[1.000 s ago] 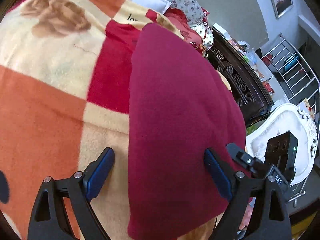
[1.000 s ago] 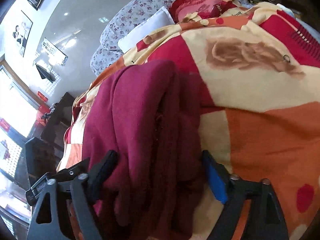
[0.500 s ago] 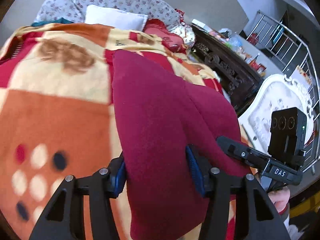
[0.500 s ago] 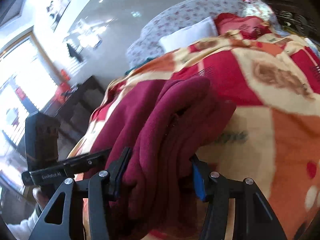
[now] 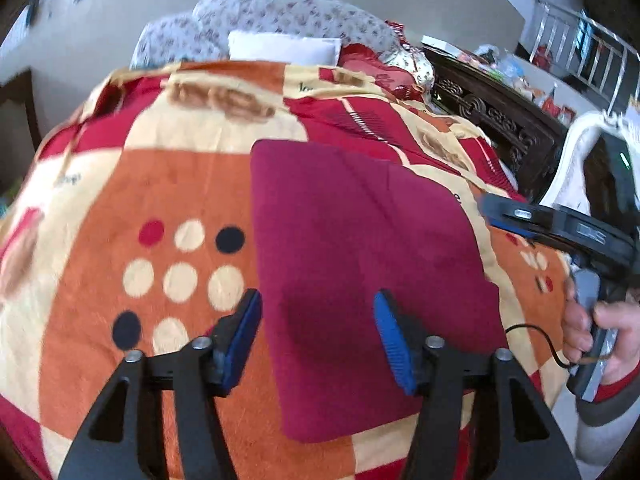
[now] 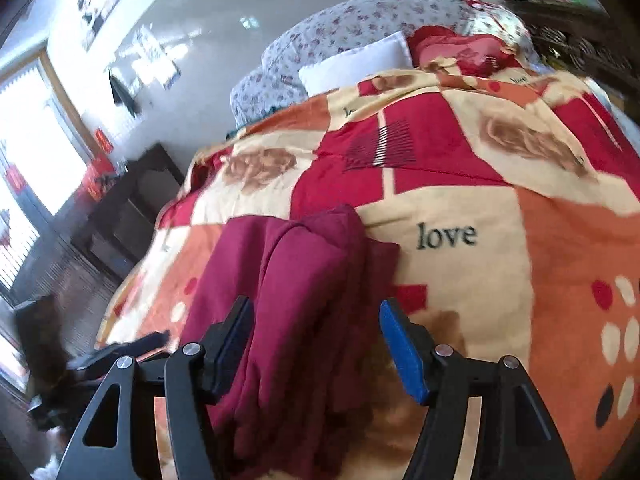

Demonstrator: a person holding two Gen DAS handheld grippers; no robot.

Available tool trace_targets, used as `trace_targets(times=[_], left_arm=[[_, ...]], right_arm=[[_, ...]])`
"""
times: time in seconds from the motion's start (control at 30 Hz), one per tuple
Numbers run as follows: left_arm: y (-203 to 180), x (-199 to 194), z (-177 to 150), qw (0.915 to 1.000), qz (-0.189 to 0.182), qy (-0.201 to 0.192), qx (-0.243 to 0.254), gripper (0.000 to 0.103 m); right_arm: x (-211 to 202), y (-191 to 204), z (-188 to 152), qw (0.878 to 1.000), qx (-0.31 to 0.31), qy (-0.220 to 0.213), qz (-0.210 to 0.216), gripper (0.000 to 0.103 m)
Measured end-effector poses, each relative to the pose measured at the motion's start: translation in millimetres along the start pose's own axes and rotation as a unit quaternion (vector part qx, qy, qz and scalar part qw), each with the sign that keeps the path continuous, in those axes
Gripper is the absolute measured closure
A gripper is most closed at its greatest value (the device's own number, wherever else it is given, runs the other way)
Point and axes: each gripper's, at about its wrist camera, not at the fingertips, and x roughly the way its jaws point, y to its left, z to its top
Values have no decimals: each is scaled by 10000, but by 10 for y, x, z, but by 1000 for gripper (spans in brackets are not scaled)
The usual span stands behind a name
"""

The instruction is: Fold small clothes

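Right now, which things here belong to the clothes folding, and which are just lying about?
For the job:
maroon garment
left gripper
right gripper
patterned blanket, the folding surface

Lying about:
white pillow
floral cushion
carved dark cabinet
metal rack

**A bedroom lit from one side**

A bed is covered by a checked orange, red and cream blanket. Floral bedding and a white pillow are piled at its head. Daylight is admitted through a window; carved dark furniture is seen alongside.
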Motion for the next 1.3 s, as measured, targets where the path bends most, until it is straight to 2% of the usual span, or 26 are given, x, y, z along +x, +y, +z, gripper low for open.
trace_targets(times=[0.03, 0.07, 0.1, 0.2, 0.27, 0.33, 0.37, 0.43, 0.47, 0.6, 0.73, 0.77, 0.87, 0.9, 0.93, 1.0, 1.07, 1.23, 1.3], left_arm=[[-55, 35, 7, 10000, 59, 0, 75, 41], [-101, 84, 5, 9999, 84, 31, 144, 41], [-147, 145, -5, 9997, 80, 106, 213, 41], [-230, 253, -54, 9989, 265, 171, 351, 38], [-258, 297, -83, 9987, 303, 123, 393, 31], [-256, 339, -95, 9987, 303, 112, 382, 27], [-254, 371, -105, 9986, 349, 126, 370, 25], [-248, 406, -115, 9985, 411, 126, 340, 25], [-248, 397, -126, 9985, 418, 104, 331, 25], [-252, 380, -145, 9985, 448, 88, 310, 24], [-252, 365, -155, 9983, 507, 86, 261, 24], [-252, 353, -164, 9984, 517, 79, 216, 24], [-237, 298, -190, 9986, 526, 66, 75, 24], [-234, 275, -200, 9986, 531, 55, 56, 24], [-236, 249, -211, 9985, 550, 37, 52, 24], [-233, 177, -239, 9977, 679, -24, 75, 24], [-219, 113, -265, 9968, 784, -88, 88, 24], [-172, -8, -293, 9945, 1031, -192, 40, 24], [-145, -56, -290, 9941, 1056, -240, -8, 24]], right_arm=[[113, 41, 8, 9999, -128, 69, -38, 52], [206, 97, 23, 9994, -285, 113, -169, 76], [282, 141, 27, 9980, -477, 97, -399, 90], [303, 157, 44, 9957, -732, -36, -574, 93], [261, 133, 53, 9897, -1003, -207, -1003, 94], [313, 67, 45, 9802, -1168, -276, -1574, 101], [398, -17, 37, 9790, -1087, -134, -1721, 102], [499, -154, -2, 9873, -839, 213, -1334, 102], [469, -193, -37, 9899, -707, 210, -1207, 101], [77, -67, -74, 9903, -713, -260, -1168, 101], [-272, 316, -110, 9908, -981, -475, -807, 100], [-293, 402, -145, 9909, -1073, -425, -693, 97], [-235, 608, -303, 9916, -1211, -181, -416, 73], [-189, 638, -354, 9915, -1241, -97, -371, 72], [-122, 658, -429, 9903, -1316, 17, -456, 72], [17, 642, -573, 9836, -1547, 217, -897, 72], [113, 593, -673, 9799, -1680, 268, -1040, 72], [-29, 632, -691, 9824, -1570, 110, -1008, 71], [-136, 685, -700, 9848, -1487, 32, -901, 61]])
